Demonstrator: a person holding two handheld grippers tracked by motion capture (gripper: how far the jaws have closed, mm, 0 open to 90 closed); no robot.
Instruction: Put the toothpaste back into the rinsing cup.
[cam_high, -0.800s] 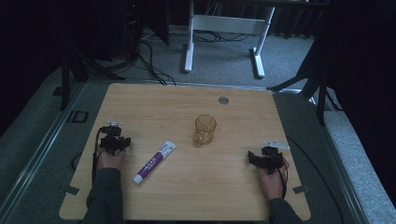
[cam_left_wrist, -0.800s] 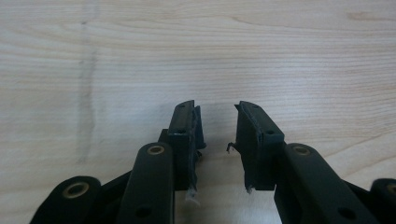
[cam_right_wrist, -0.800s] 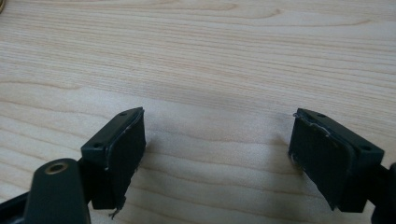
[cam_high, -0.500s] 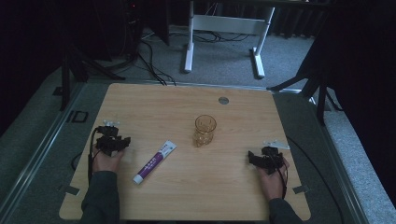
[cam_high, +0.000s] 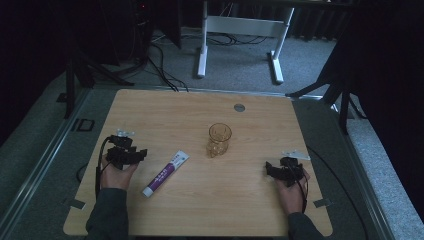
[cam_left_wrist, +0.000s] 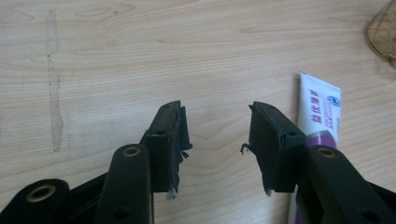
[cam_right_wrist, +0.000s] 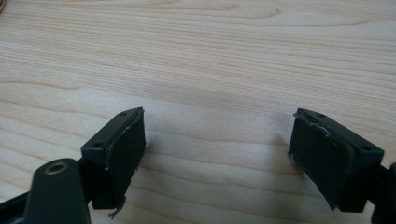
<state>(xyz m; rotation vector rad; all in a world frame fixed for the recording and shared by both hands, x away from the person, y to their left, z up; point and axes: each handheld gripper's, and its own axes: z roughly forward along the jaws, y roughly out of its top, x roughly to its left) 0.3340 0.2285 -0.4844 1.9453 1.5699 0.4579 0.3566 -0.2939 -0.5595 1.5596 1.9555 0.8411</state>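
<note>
Now both grippers are held low over the table (cam_high: 165, 107), jaws apart and empty.

The left gripper (cam_high: 142, 152) is kept near the left edge, just beside the toothpaste tube (cam_high: 165, 173); the right gripper (cam_high: 268, 168) is kept near the right edge. A glass (cam_high: 219, 139) is seen mid-table.

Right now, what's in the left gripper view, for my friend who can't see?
Two black fingers of the left gripper stand open over a light wooden table, holding nothing. A white and purple tube lies just beside the right-hand finger.
</note>
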